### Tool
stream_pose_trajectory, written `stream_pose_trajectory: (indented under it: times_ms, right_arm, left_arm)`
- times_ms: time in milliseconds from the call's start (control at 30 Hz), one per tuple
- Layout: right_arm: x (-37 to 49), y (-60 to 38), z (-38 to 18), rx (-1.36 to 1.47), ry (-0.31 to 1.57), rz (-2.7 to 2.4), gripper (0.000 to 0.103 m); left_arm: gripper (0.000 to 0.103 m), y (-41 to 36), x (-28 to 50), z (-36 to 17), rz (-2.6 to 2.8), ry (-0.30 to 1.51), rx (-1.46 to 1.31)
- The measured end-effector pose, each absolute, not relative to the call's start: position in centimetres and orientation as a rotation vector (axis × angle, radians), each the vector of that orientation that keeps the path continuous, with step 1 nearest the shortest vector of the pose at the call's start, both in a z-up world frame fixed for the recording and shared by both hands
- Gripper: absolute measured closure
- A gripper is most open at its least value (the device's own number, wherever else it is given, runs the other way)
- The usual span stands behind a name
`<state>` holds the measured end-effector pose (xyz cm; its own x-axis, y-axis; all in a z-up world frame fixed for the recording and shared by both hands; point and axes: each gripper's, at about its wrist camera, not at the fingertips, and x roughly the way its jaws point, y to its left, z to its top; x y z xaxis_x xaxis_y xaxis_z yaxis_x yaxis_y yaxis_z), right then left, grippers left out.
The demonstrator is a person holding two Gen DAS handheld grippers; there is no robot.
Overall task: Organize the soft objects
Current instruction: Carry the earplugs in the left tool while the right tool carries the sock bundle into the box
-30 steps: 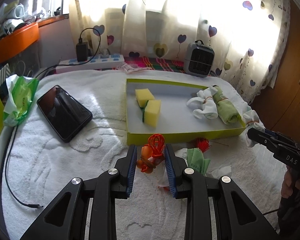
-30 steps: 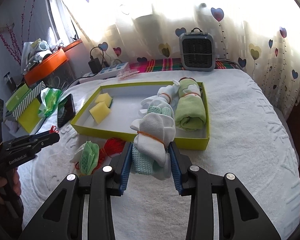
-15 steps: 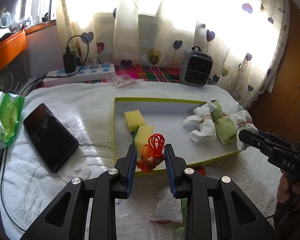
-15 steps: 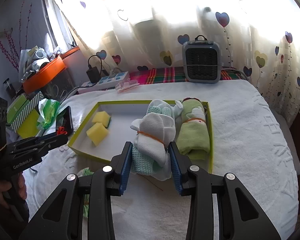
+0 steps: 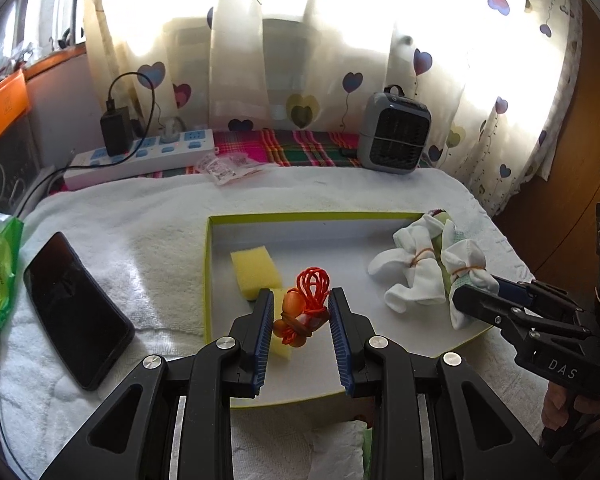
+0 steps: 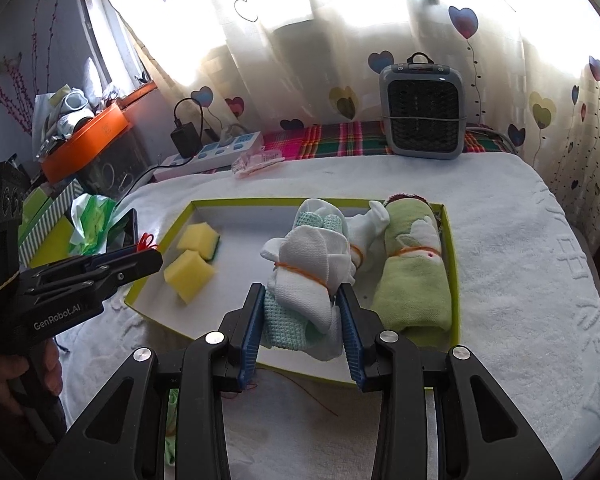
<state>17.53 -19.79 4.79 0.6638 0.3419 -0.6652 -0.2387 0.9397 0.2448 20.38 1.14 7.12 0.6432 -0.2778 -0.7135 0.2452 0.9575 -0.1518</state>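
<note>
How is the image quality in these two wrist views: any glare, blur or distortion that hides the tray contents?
Left wrist view: the backlit curtain is blown out, the fisheye bends the tray edges, yet the sponge and the orange bundle stay sharp. Right wrist view: same window glare and dark vignetted corners; the green towel roll is clear, no motion blur.

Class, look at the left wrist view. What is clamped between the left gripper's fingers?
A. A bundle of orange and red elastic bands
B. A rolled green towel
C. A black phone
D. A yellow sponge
A: the left gripper is shut on the bundle of orange and red elastic bands, held over the green-edged tray, while the yellow sponge lies in the tray, beyond the gripper's left finger.
</note>
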Motion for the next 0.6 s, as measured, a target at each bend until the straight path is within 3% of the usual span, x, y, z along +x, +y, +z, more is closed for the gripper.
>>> stream_pose_trajectory:
  times_ms: [600]
  right_arm:
    - [19.4, -18.5, 2.5, 0.081, 0.840, 0.325, 0.066]
  left_arm:
    - [0.077, -0.5, 24.5, 5.6, -0.304, 0.869, -0.025]
